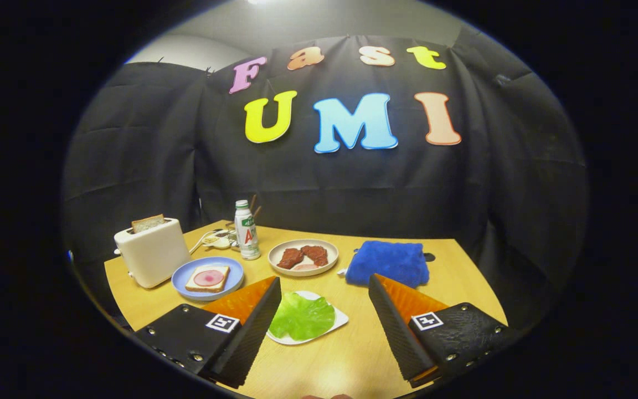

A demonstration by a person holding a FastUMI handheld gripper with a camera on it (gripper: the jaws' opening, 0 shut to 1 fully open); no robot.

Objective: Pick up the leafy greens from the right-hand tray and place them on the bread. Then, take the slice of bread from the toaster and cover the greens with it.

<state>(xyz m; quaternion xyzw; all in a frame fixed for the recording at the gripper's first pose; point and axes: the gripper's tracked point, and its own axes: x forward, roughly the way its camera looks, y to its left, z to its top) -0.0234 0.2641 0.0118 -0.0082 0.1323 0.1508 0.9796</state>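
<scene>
The leafy greens (pixel 302 317) are one bright green, crinkled leaf lying flat on a white tray (pixel 339 320) on the bench (pixel 463 277), between the fingers of the claw (pixel 324 302), which stand wide apart and hold nothing. The left finger hides the tray's near-left edge. A bread slice (pixel 148 223) pokes from the toaster (pixel 153 252); another, topped with pink, lies on a blue plate (pixel 183 277)

Greens on their tray, bread on its plate, toast in the toaster

The leafy greens (pixel 302 317) lie flat and crinkled on a white tray (pixel 336 320) between the spread fingers of the gripper (pixel 324 321), which hold nothing. Beyond the left finger, a bread slice (pixel 208 277) topped with a pink round rests on a blue plate (pixel 181 281). Just beside that plate, another bread slice (pixel 148 223) stands upright in the cream toaster (pixel 153 252).
</scene>
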